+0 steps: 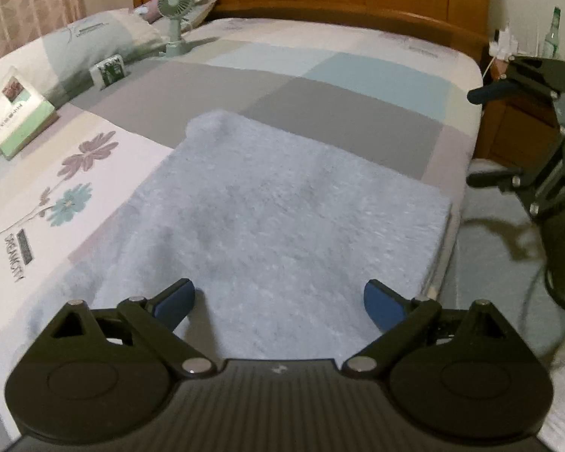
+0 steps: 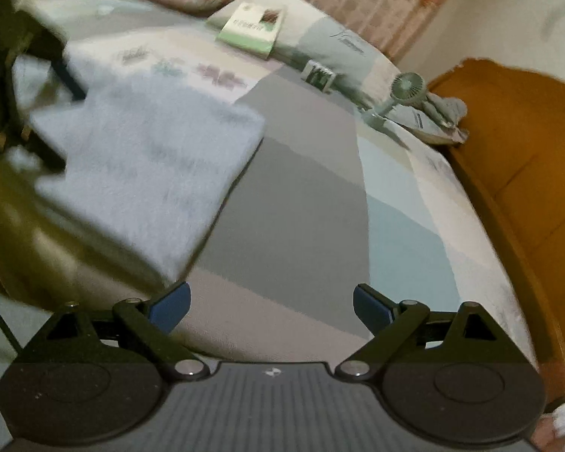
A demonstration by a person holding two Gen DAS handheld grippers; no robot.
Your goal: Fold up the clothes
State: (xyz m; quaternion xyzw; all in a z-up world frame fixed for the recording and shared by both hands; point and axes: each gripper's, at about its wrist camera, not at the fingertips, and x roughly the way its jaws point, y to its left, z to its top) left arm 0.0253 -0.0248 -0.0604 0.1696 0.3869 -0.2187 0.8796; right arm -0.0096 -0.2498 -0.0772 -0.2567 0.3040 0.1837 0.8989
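Left gripper (image 1: 278,303): matte black body, ribbed centre plate with a small white mark, two round black side discs, angled black linkage arms with silver pivot screws, blue pads on the fingers (image 1: 380,303). Right gripper (image 2: 271,303) was built the same: black, ribbed plate, silver screws, blue pads. A dark cable trailed from it in the left wrist view.

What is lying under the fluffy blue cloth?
The blue cloth lies on the patchwork bedsheet. Anything else beneath it is covered and cannot be seen.
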